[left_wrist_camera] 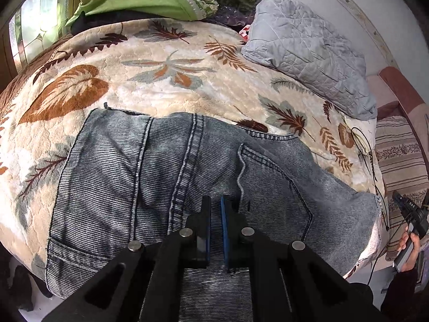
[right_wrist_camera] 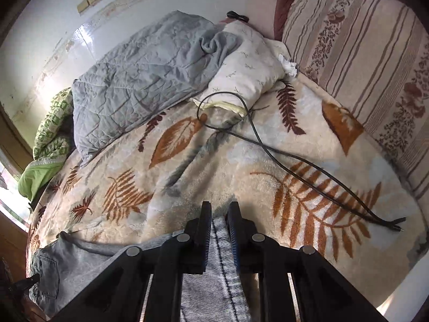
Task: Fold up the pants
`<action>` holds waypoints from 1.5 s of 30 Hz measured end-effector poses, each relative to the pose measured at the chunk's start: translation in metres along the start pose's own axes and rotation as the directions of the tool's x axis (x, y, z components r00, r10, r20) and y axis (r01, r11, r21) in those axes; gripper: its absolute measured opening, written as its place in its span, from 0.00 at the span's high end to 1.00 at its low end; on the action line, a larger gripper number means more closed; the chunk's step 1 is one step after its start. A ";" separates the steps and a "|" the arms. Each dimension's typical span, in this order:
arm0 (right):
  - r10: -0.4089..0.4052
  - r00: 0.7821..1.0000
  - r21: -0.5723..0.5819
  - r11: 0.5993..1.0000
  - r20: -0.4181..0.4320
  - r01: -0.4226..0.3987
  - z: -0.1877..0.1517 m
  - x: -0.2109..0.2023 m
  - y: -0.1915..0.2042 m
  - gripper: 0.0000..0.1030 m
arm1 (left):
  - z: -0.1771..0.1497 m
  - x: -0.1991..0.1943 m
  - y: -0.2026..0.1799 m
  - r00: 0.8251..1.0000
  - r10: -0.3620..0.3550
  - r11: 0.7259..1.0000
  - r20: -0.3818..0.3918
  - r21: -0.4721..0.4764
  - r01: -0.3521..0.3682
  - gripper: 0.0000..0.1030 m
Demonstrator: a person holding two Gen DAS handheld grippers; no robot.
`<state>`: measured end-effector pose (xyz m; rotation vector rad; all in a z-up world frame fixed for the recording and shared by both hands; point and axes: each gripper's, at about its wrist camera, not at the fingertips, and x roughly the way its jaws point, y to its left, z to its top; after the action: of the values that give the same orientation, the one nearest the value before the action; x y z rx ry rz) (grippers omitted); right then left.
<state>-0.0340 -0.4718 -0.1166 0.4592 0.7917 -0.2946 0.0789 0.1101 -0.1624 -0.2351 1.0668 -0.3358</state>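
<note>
Leaf-print blanket (left_wrist_camera: 166, 86) on bed, grey quilt (left_wrist_camera: 308, 45) behind, left gripper (left_wrist_camera: 215, 201) closed over jeans (left_wrist_camera: 112, 177), right gripper (right_wrist_camera: 221, 206) clamping denim.

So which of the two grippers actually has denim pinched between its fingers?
The right gripper: striped jeans fabric runs up between its fingers. The left gripper is shut on nothing.

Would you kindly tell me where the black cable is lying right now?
In the right wrist view, the black cable lies on the leaf-print blanket, running from the cream pillow toward the right edge, beside the striped cushion.
</note>
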 end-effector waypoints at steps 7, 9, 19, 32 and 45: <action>0.147 0.976 -0.203 0.963 -0.158 -0.178 -0.042 -0.006 0.098 0.85 | -0.014 -0.001 -0.059 0.997 -0.080 0.985 0.000 0.151 0.080 0.82; 0.167 0.960 -0.233 0.948 -0.223 -0.219 -0.060 0.002 0.122 0.85 | -0.024 0.004 -0.073 0.998 -0.057 0.978 -0.009 0.199 0.057 0.68; 0.000 0.928 -0.351 0.926 -0.372 -0.140 -0.112 0.028 0.139 0.85 | -0.050 0.033 -0.081 0.997 0.060 0.966 -0.052 0.256 -0.045 0.53; -0.054 0.876 -0.356 0.924 -0.479 -0.138 -0.123 0.019 0.111 0.84 | -0.054 0.031 -0.074 0.988 0.144 0.957 -0.060 0.263 -0.124 0.50; 0.149 0.897 -0.407 0.851 -0.417 -0.331 -0.085 0.053 0.224 0.84 | -0.071 0.030 -0.117 0.997 0.024 0.946 -0.077 0.326 0.003 0.37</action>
<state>0.0432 -0.2403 -0.1438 0.1472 1.1273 0.2383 0.0108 -0.0117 -0.1788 0.0810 1.0734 -0.5093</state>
